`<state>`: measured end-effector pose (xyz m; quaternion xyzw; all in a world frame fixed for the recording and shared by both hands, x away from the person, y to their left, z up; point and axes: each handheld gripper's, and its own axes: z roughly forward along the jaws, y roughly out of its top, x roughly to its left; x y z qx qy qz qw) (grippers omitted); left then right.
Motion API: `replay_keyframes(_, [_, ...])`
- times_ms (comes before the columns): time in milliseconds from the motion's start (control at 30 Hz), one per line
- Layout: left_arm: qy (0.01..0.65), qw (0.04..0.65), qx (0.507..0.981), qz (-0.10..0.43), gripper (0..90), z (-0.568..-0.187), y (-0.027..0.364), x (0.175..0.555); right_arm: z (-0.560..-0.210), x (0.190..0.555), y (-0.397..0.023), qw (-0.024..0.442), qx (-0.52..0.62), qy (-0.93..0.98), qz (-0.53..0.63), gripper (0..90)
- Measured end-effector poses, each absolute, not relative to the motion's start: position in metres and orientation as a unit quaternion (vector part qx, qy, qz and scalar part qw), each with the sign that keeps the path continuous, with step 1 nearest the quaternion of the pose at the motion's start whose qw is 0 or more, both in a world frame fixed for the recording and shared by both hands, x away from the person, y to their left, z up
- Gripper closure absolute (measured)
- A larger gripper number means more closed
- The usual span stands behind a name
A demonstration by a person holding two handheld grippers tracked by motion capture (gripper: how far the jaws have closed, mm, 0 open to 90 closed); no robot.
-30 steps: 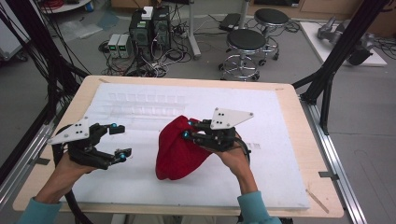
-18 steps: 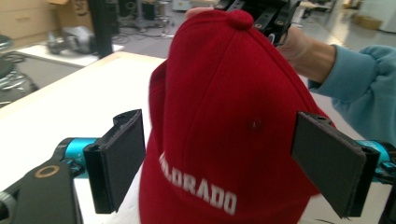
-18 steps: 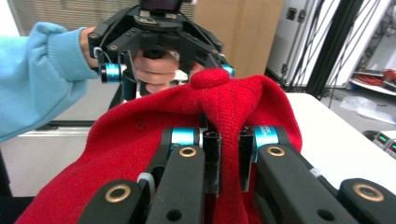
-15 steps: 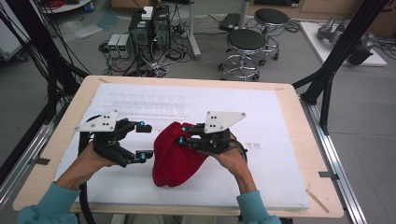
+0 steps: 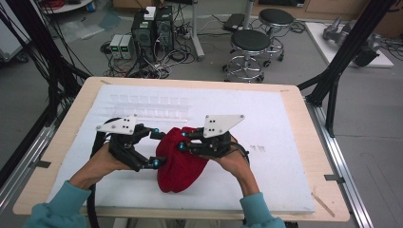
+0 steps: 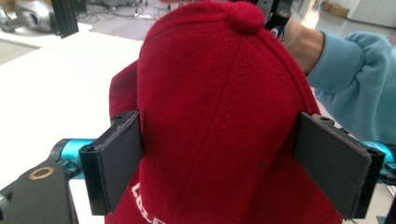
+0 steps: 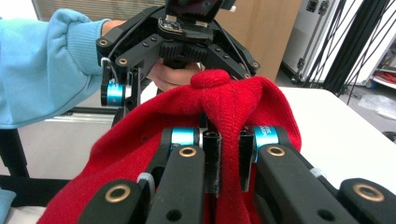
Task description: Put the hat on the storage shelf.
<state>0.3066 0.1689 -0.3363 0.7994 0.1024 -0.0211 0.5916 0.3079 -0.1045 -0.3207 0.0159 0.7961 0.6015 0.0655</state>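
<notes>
A red cap [image 5: 183, 166] with white lettering rests on the white foam board [image 5: 280, 118], its crown pulled up. My right gripper [image 5: 183, 141] is shut on a pinch of the crown's fabric just below the top button [image 7: 211, 78], as the right gripper view [image 7: 229, 161] shows. My left gripper [image 5: 154, 148] comes in from the left and stands open. In the left gripper view its jaws straddle the cap [image 6: 219, 93], one pad [image 6: 119, 158] on each side of the crown, at or very near the fabric.
The foam board covers a wooden table [image 5: 81, 109]. A faint row of clear pieces [image 5: 149, 102] lies at the board's back left. Beyond the far edge stand two stools [image 5: 249, 45] and computer boxes [image 5: 152, 28]; black frame legs [image 5: 332, 80] rise on the right.
My left gripper has moved right, from apart on the board to around the cap's crown. The right gripper kept its hold and shifted the cap slightly left.
</notes>
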Motion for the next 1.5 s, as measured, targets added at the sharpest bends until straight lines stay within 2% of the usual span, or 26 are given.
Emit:
replay_keyframes(100, [0.094,0.589,0.802,-0.022,23.5,-0.337,0.167,0.307,-0.321,0.308,-0.103,0.065,0.014,0.796,0.602,86.4])
replay_keyframes(133, [0.091,0.588,0.803,-0.025,31.8,-0.337,0.167,0.307,-0.320,0.308,-0.102,0.065,0.013,0.796,0.602,86.4])
replay_keyframes(167, [0.092,0.586,0.805,-0.020,31.8,-0.337,0.166,0.306,-0.320,0.308,-0.102,0.065,0.013,0.796,0.602,86.4])
replay_keyframes(200, [0.100,0.583,0.806,-0.022,36.8,-0.337,0.166,0.305,-0.320,0.308,-0.102,0.066,0.014,0.795,0.602,86.3])
replay_keyframes(233, [0.103,0.582,0.806,-0.024,45.7,-0.337,0.166,0.305,-0.320,0.308,-0.102,0.069,0.012,0.796,0.601,86.2])
replay_keyframes(267, [0.107,0.581,0.806,-0.026,45.7,-0.336,0.166,0.305,-0.320,0.308,-0.102,0.069,0.012,0.796,0.601,86.2])
replay_keyframes(333, [0.111,0.577,0.809,-0.028,53.6,-0.336,0.166,0.304,-0.320,0.308,-0.102,0.072,0.013,0.796,0.601,85.8])
replay_keyframes(367, [0.114,0.575,0.809,-0.028,53.6,-0.336,0.166,0.304,-0.320,0.308,-0.102,0.072,0.014,0.796,0.601,85.6])
replay_keyframes(567, [0.123,0.566,0.814,-0.033,73.5,-0.335,0.165,0.302,-0.320,0.308,-0.103,0.074,0.017,0.797,0.599,83.1])
replay_keyframes(700, [0.118,0.564,0.817,-0.033,80.7,-0.335,0.166,0.300,-0.321,0.309,-0.103,0.075,0.021,0.798,0.598,80.7])
replay_keyframes(933, [0.115,0.562,0.819,-0.029,82.6,-0.333,0.169,0.298,-0.321,0.308,-0.101,0.071,0.020,0.798,0.598,79.6])
replay_keyframes(1500, [0.137,0.562,0.816,0.002,82.8,-0.330,0.187,0.298,-0.317,0.306,-0.117,0.092,0.043,0.788,0.607,59.0])
